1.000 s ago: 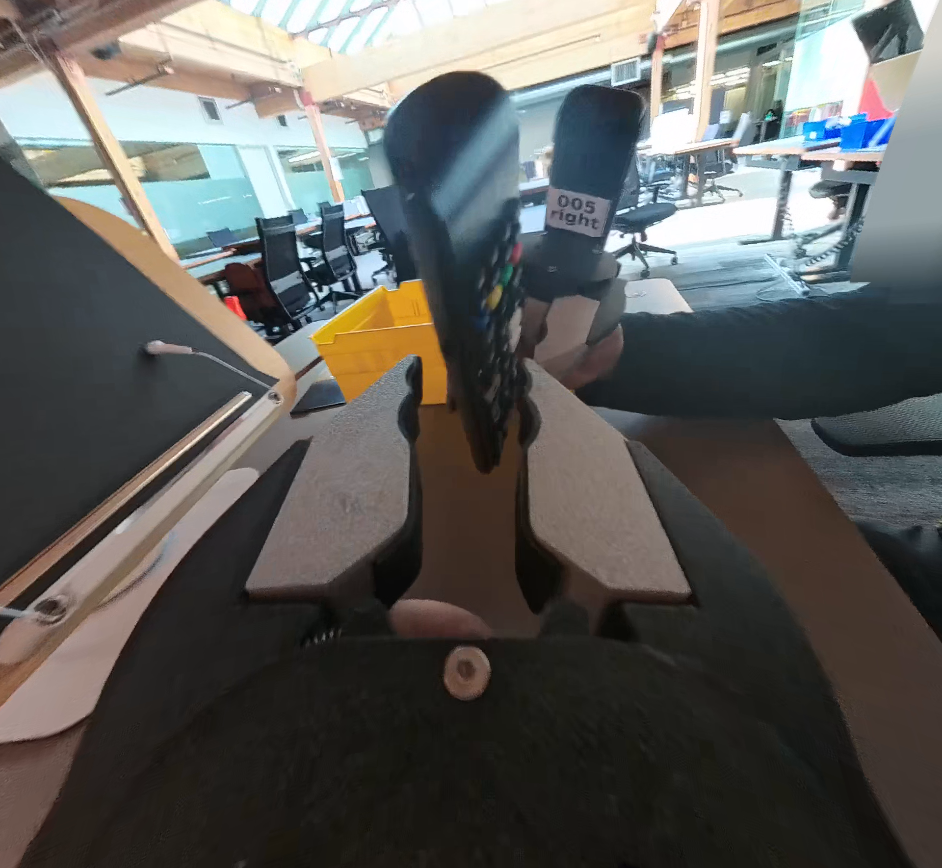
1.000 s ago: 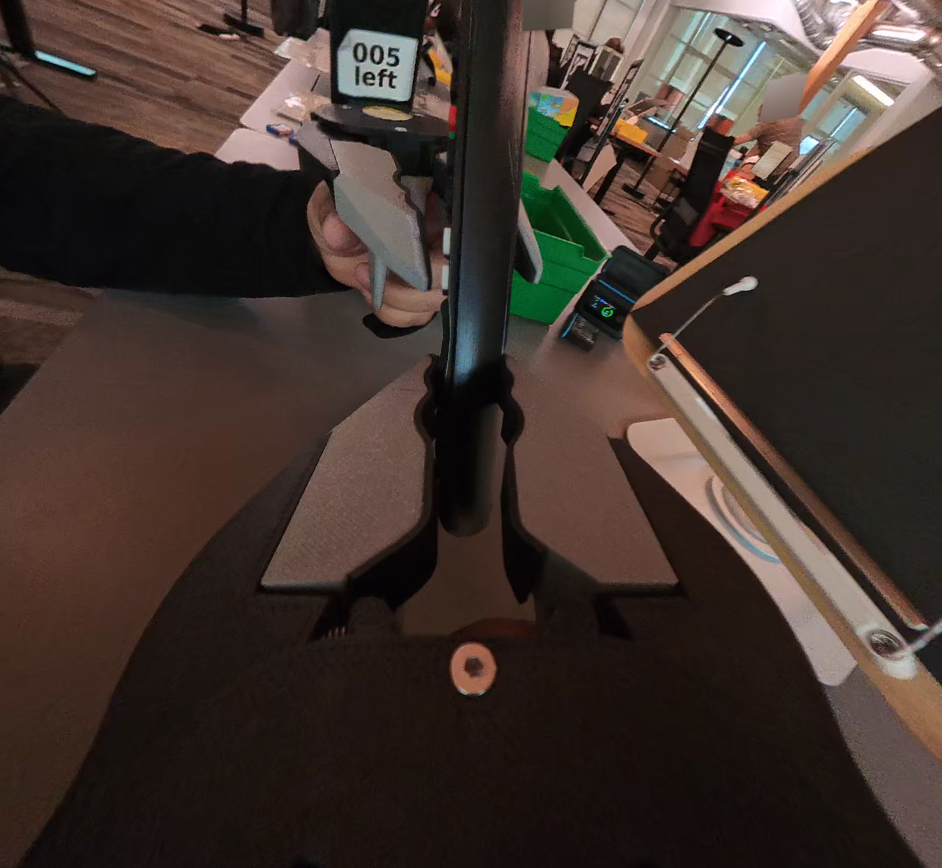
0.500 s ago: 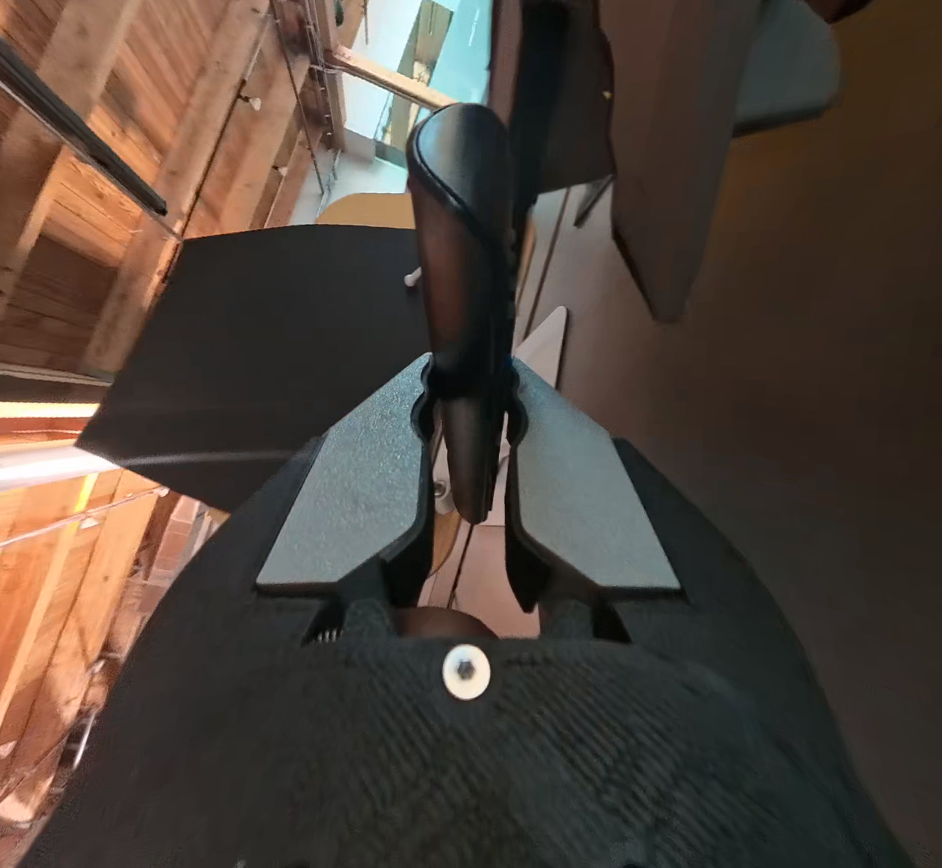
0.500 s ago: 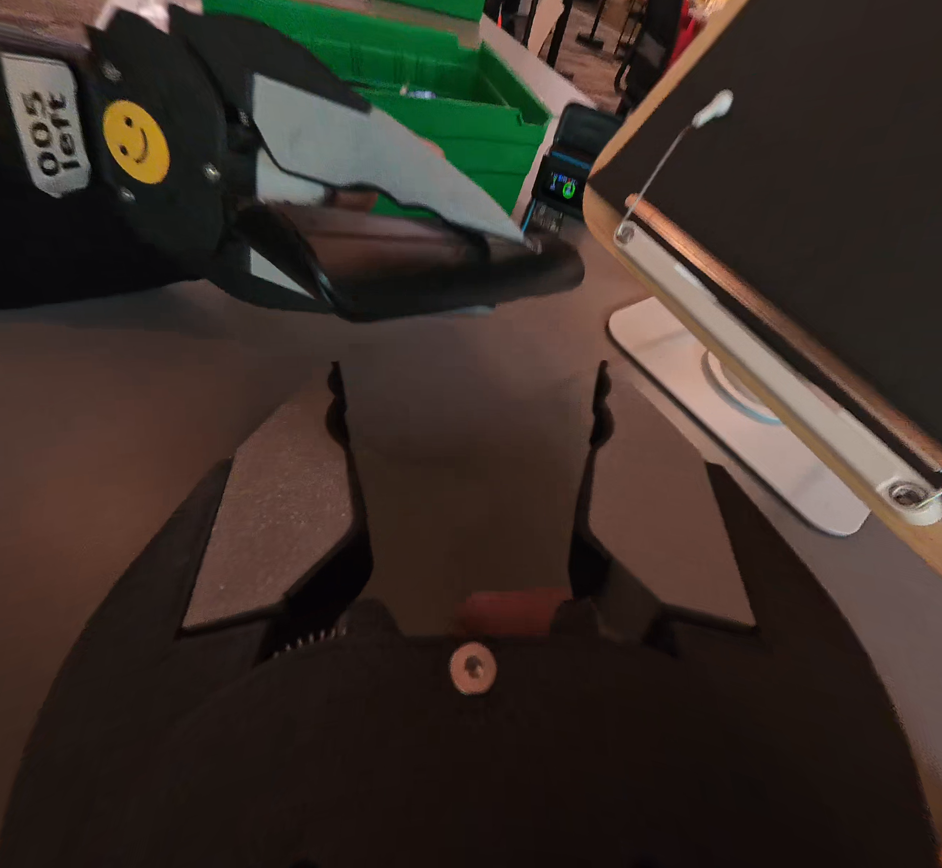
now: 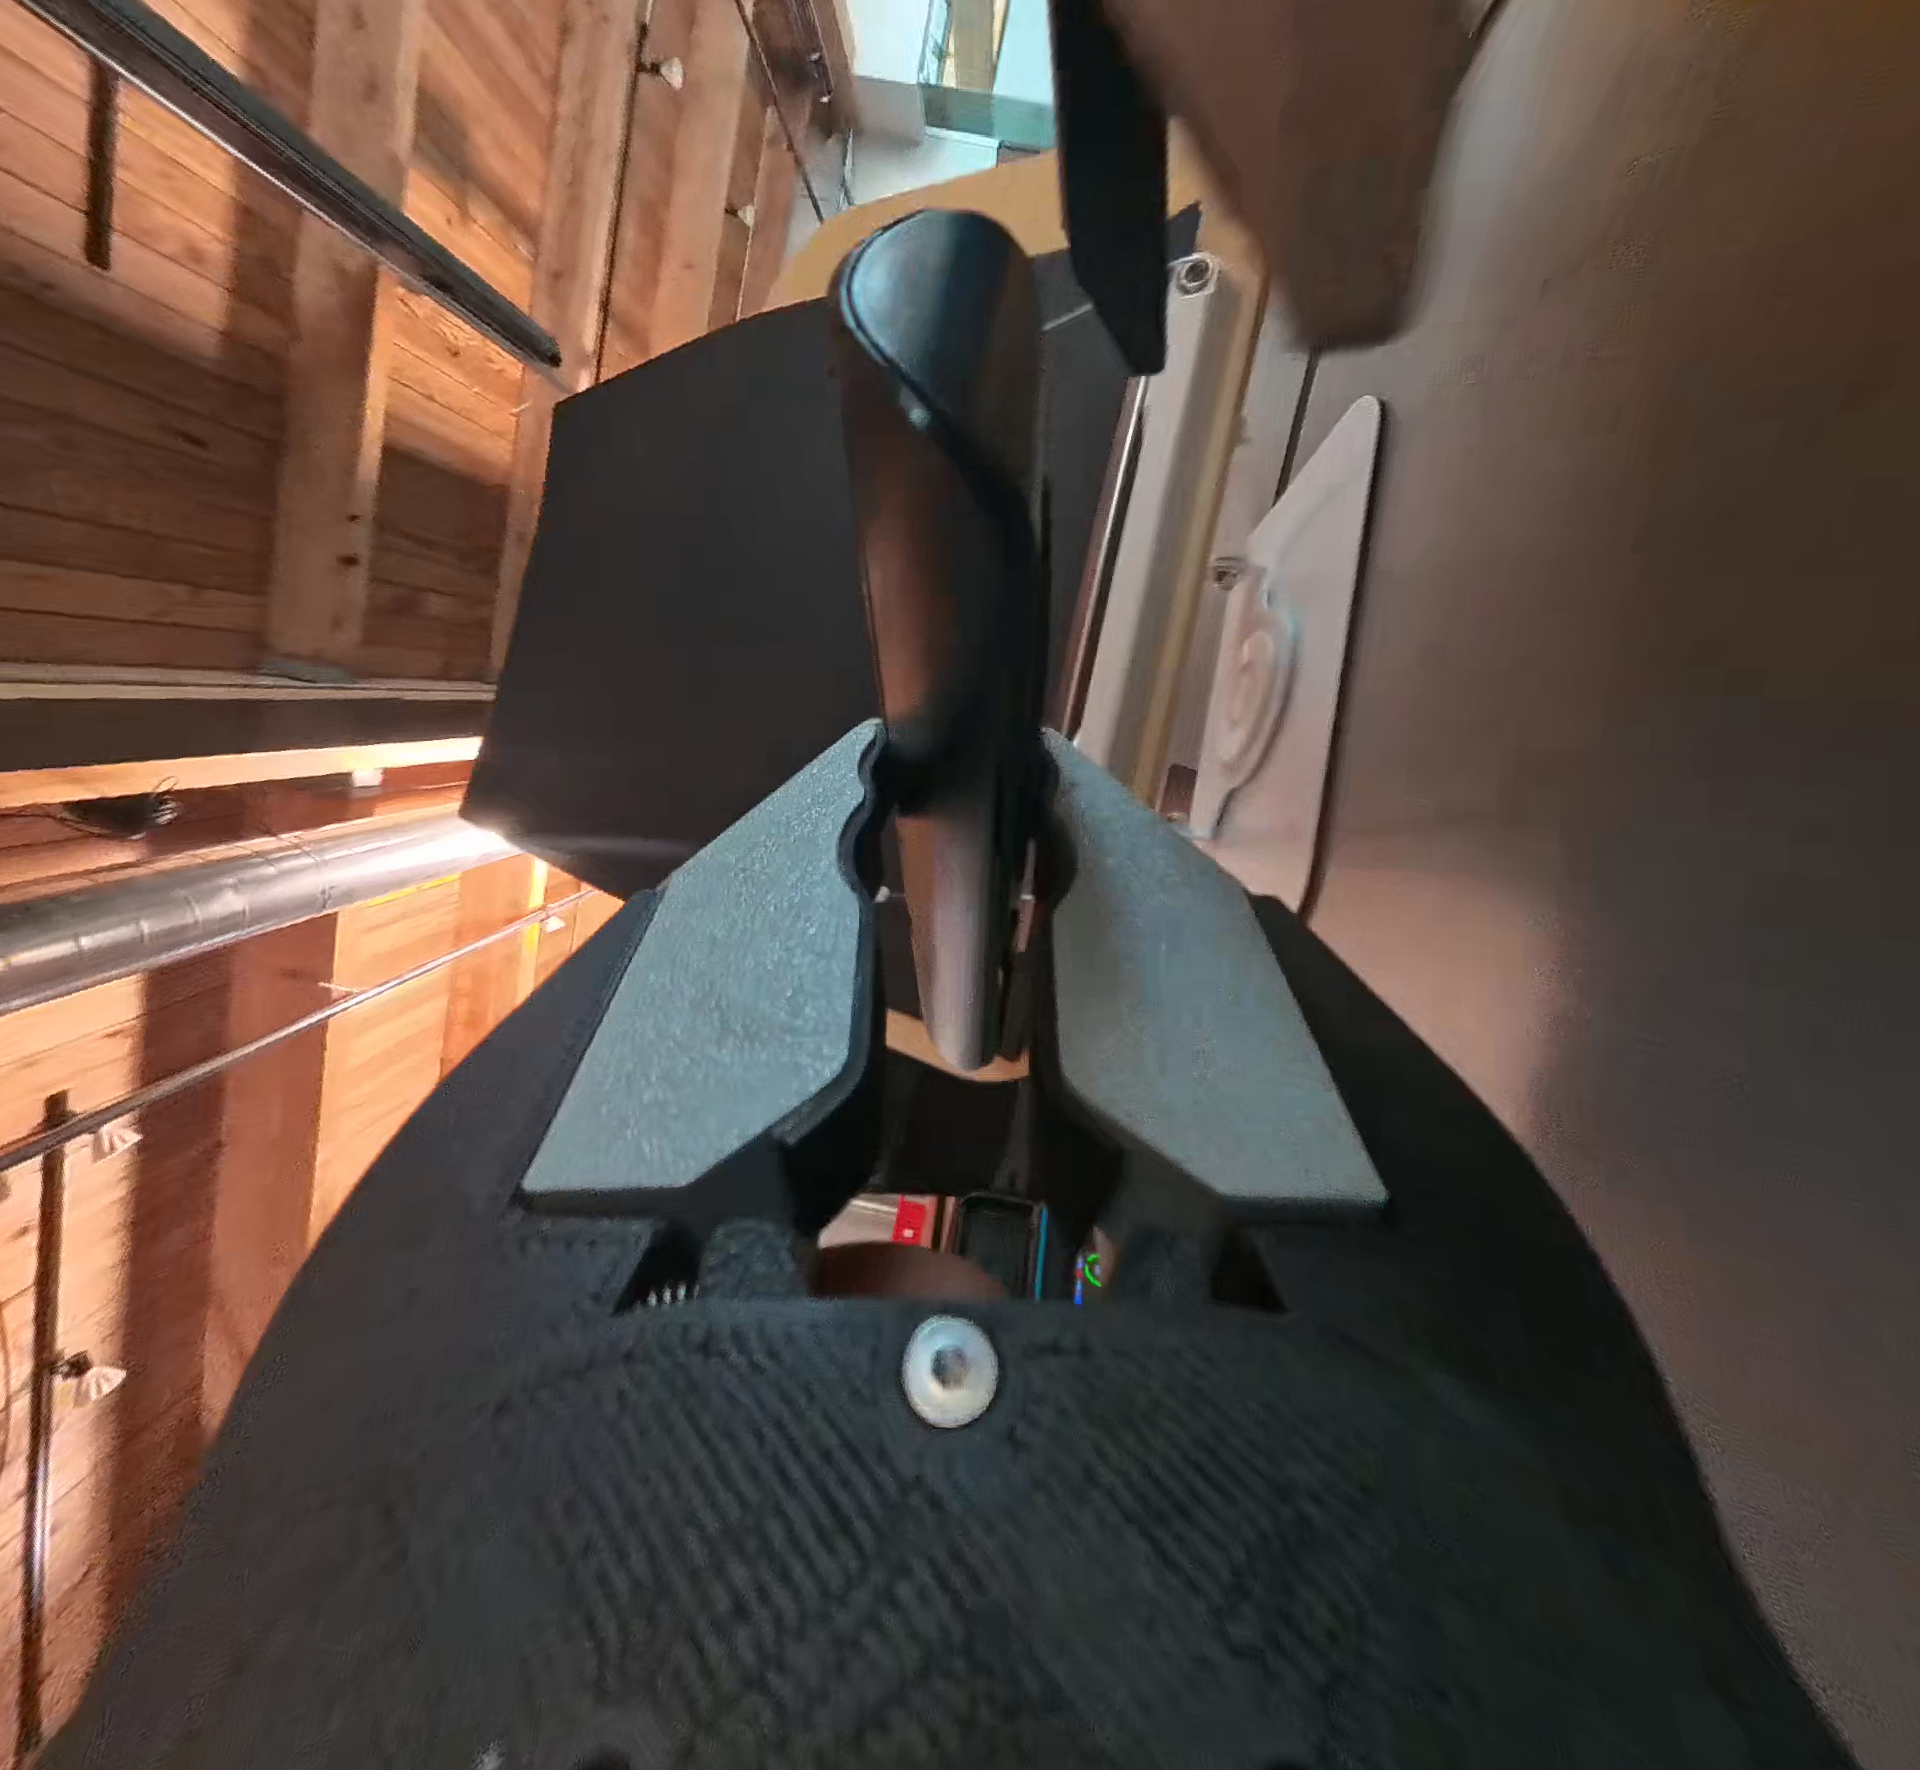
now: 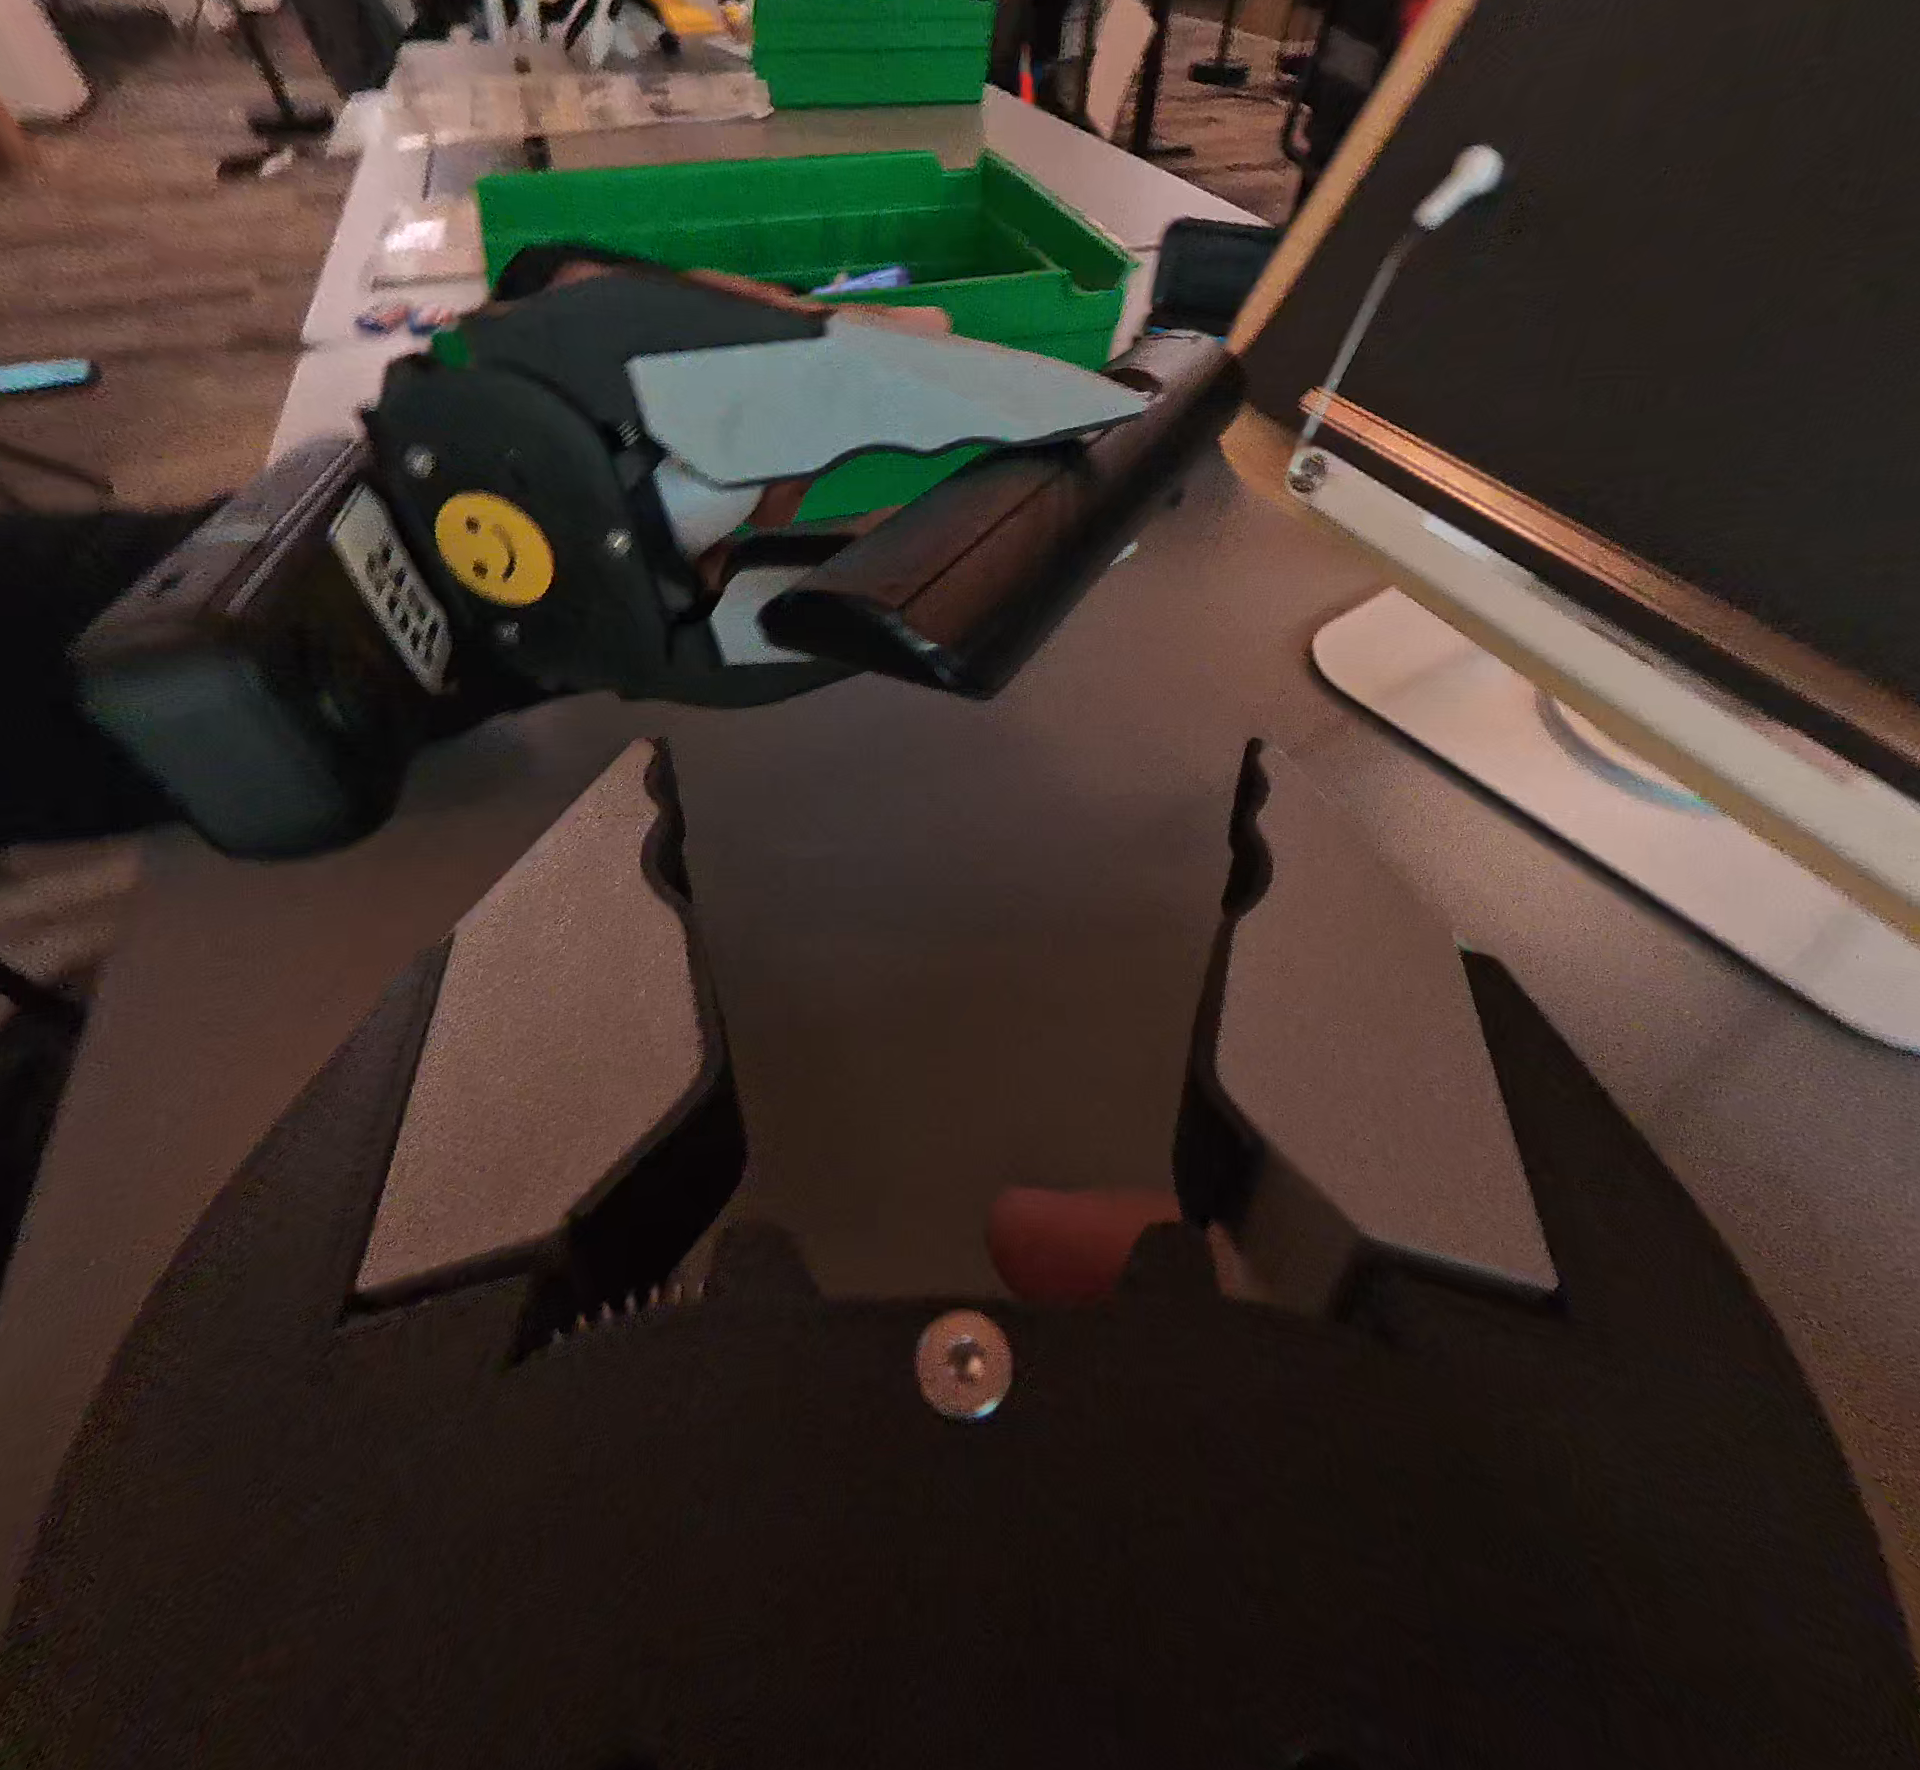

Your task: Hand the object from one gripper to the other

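Observation:
A black remote control [image 5: 940,494] is clamped between the fingers of my left gripper [image 5: 961,764], which is shut on its lower end. The left wrist view is rolled sideways. In the right wrist view the left gripper [image 6: 1081,463] lies on its side above the table, and the remote [image 6: 997,557] points up to the right toward the board. My right gripper [image 6: 951,764] is open and empty, just below and in front of the remote, apart from it. One blurred finger of the right gripper [image 5: 1247,58] shows at the top of the left wrist view.
A brown table [image 6: 935,941] lies under both grippers. A black board [image 6: 1662,266] on a white base [image 6: 1558,764] stands at the right. A green bin [image 6: 810,214] and a small black device [image 6: 1205,266] sit behind the left gripper. Tip to tip, the grippers are about 8 centimetres apart.
A second ago both grippers were shut on the upright remote. My right gripper has opened and drawn back. My left gripper has rolled onto its side with the remote in it.

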The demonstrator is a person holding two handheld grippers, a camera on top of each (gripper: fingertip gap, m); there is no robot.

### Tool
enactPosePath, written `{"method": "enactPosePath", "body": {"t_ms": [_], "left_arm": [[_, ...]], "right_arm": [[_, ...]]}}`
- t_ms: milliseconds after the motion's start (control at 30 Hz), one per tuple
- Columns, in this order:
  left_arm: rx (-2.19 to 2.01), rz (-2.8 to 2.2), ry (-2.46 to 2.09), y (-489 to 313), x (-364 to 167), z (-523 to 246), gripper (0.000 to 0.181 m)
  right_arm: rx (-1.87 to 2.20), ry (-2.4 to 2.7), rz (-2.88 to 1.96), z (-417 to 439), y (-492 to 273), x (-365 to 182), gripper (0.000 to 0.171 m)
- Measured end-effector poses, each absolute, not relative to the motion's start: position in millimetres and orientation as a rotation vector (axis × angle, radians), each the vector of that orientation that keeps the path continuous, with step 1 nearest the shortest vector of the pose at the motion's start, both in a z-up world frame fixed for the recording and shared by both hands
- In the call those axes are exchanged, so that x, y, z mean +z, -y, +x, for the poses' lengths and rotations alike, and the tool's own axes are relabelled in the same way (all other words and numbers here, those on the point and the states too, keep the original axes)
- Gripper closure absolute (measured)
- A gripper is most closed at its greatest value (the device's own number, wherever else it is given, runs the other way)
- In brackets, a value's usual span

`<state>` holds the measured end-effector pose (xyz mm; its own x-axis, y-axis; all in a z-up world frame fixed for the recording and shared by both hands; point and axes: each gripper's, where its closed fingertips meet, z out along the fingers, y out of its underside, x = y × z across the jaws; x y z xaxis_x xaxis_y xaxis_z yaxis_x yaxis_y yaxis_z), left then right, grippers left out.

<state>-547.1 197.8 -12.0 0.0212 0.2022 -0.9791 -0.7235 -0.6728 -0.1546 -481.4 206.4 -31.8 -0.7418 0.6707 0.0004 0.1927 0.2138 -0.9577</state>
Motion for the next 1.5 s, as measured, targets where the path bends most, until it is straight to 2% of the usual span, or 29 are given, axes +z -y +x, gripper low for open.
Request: {"method": "enactPosePath", "body": {"t_ms": [267,300,367,433,533,733,833,900,1167,1500], "left_arm": [[1.71,-1.674,-0.637,-215,-31,-538,0.159],[1.714,-1.667,-0.651,-217,-31,-536,0.159],[1.727,-1.686,-0.644,-216,-32,-538,0.159],[1.726,-1.707,-0.622,-212,-33,-544,0.16],[1.705,-1.698,-0.619,-212,-31,-541,0.16],[1.618,-1.669,-0.777,-224,-45,-521,0.159],[1.594,-1.634,-0.776,-224,-40,-515,0.159],[1.585,-1.636,-0.803,-225,-43,-513,0.159],[1.56,-1.672,-0.748,-225,-46,-518,0.158],[1.535,-1.705,-0.522,-211,-35,-544,0.154]], "right_arm": [[1.451,2.045,-0.792,-487,-200,-35,0.08],[1.399,2.03,-0.786,-490,-203,-37,0.087],[1.286,1.969,-0.797,-498,-215,-35,0.088],[1.195,1.888,-0.82,-506,-235,-30,0.096],[1.163,1.831,-0.874,-511,-254,-26,0.099],[1.204,1.972,-0.725,-498,-232,-35,0.093],[1.248,2.081,-0.735,-492,-220,-49,0.104],[1.27,2.099,-0.731,-491,-218,-50,0.123],[1.231,2.096,-0.761,-494,-218,-51,0.123],[1.401,2.076,-0.822,-490,-219,-38,0.124]]}}
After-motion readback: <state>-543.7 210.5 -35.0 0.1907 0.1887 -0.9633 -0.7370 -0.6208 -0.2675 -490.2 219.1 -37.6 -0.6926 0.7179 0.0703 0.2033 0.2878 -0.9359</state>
